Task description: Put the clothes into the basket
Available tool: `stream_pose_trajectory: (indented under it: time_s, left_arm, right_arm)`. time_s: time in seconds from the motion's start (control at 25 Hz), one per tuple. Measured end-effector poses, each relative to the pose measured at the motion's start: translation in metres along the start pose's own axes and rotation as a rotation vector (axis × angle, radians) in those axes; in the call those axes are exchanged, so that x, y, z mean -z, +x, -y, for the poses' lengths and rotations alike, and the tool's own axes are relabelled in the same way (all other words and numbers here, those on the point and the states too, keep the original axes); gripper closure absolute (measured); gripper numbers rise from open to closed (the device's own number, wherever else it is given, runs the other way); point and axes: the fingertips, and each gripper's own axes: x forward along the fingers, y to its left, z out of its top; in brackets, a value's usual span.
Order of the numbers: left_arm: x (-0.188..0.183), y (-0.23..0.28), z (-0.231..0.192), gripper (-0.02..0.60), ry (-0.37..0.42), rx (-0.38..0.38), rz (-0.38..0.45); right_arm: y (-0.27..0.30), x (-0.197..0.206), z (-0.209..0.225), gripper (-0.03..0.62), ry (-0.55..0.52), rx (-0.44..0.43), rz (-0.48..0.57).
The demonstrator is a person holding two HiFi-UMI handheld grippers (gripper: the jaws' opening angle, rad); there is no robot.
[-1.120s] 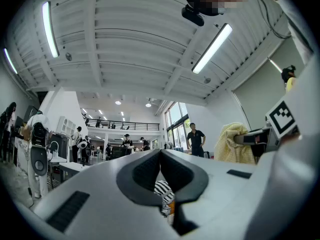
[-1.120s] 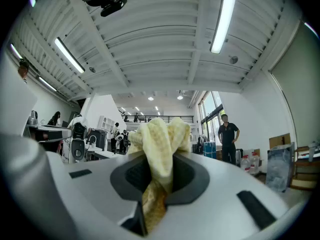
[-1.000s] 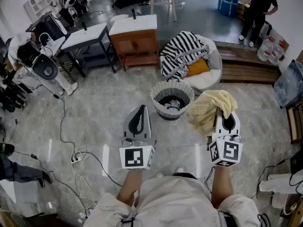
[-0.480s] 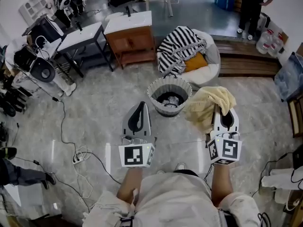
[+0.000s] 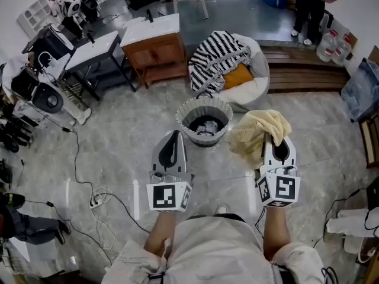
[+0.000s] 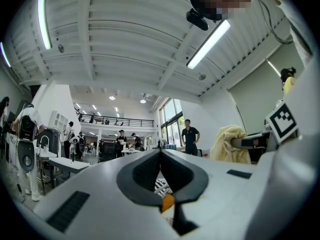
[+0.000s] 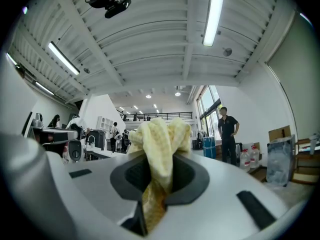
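The grey fluted basket (image 5: 185, 112) stands on the floor just ahead, with pale clothing in its dark inside. A yellow towel-like cloth (image 5: 260, 134) hangs bunched from my right gripper (image 5: 274, 138), to the right of the basket and above the floor. In the right gripper view the cloth (image 7: 159, 144) is pinched between the dark pads of that gripper (image 7: 159, 171) and spills over its tip. My left gripper (image 5: 175, 135) is held level just short of the basket's near left rim. It (image 6: 160, 156) is shut with nothing in it.
Behind the basket is a white beanbag (image 5: 253, 90) with a black-and-white striped blanket (image 5: 216, 52) and an orange cushion (image 5: 237, 76). A wooden cabinet (image 5: 155, 52) stands back left and a wooden bench (image 5: 308, 76) back right. Cables (image 5: 89, 194) trail on the floor at left. A person (image 5: 311, 5) stands far back.
Both grippers have moved forward together, the right still carrying the yellow cloth. The basket now sits further left in the view, between the two gripper tips.
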Motion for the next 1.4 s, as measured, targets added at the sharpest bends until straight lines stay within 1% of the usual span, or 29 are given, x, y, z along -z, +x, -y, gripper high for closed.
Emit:
stream_pose_trajectory:
  time_s: [0.24,0.44,0.68,1.0,1.4]
  left_arm:
    - [0.003,0.009,0.012,0.577,-0.011,-0.022,-0.004]
    - [0.007,0.023,0.014,0.577,-0.008,-0.028,-0.011]
    - [0.020,0.044,0.002,0.577,-0.021,-0.023,-0.008]
    - [0.036,0.086,-0.049,0.577,-0.041,-0.037,-0.008]
    - [0.052,0.128,-0.138,0.577,-0.042,-0.083,-0.014]
  right_arm:
    - [0.009,0.009,0.016,0.554,0.024,-0.025,-0.001]
    - [0.023,0.013,0.019,0.555,0.034,-0.050,0.000]
    - [0.051,0.024,0.011,0.554,0.027,-0.060,-0.014]
    - [0.114,0.029,-0.014,0.554,0.016,-0.076,-0.028]
    - [0.201,0.031,-0.067,0.556,-0.010,-0.099,-0.031]
